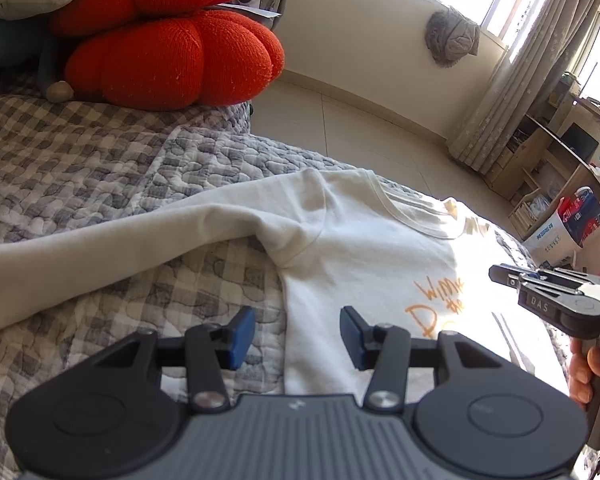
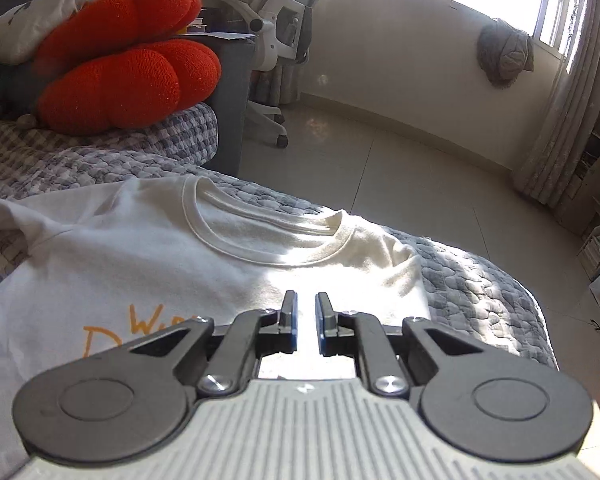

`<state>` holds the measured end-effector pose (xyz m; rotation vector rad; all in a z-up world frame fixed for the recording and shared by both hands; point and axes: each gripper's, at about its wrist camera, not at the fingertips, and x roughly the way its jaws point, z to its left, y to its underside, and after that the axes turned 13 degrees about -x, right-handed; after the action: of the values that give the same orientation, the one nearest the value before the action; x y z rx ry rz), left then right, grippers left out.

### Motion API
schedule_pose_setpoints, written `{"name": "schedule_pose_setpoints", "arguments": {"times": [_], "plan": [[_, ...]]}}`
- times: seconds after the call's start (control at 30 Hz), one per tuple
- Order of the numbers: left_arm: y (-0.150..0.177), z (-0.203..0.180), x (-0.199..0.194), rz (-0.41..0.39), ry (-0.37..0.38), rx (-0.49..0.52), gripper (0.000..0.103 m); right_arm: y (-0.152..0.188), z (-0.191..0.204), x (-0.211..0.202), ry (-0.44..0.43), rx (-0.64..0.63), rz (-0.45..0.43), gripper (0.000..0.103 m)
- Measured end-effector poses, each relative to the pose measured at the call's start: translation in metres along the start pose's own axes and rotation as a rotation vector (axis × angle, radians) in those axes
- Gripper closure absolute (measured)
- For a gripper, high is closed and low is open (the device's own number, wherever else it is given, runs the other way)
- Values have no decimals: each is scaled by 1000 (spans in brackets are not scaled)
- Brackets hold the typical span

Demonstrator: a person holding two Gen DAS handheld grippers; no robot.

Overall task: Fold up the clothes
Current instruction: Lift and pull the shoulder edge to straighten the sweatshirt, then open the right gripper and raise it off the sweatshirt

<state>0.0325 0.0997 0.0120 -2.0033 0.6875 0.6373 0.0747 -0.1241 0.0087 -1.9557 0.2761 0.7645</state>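
On the shirt, orange writing, perhaps "Winnie"; both grippers' jaws released, "DAS" on right gripper.

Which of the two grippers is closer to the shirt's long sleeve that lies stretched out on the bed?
Left. The left gripper hovers open just below the sleeve, near its armpit seam. The right gripper is over the shirt's other side, below the collar.
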Motion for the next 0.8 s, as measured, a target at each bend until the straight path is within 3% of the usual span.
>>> {"name": "schedule_pose_setpoints", "arguments": {"times": [0.2, 0.3, 0.5, 0.67, 0.8], "plan": [[-2, 4, -4, 1, 2, -25, 55, 41, 48, -51, -109, 11, 16, 89], [-3, 4, -8, -6, 9, -32, 55, 63, 77, -76, -103, -21, -22, 86], [-1, 6, -9, -11, -13, -35, 55, 69, 130, -111, -148, -107, -98, 86], [-3, 13, -11, -18, -23, -69, 55, 82, 154, -131, -217, -84, -131, 86], [-5, 16, -12, -19, -25, -88, 55, 84, 176, -140, -199, -126, -153, 87]]}}
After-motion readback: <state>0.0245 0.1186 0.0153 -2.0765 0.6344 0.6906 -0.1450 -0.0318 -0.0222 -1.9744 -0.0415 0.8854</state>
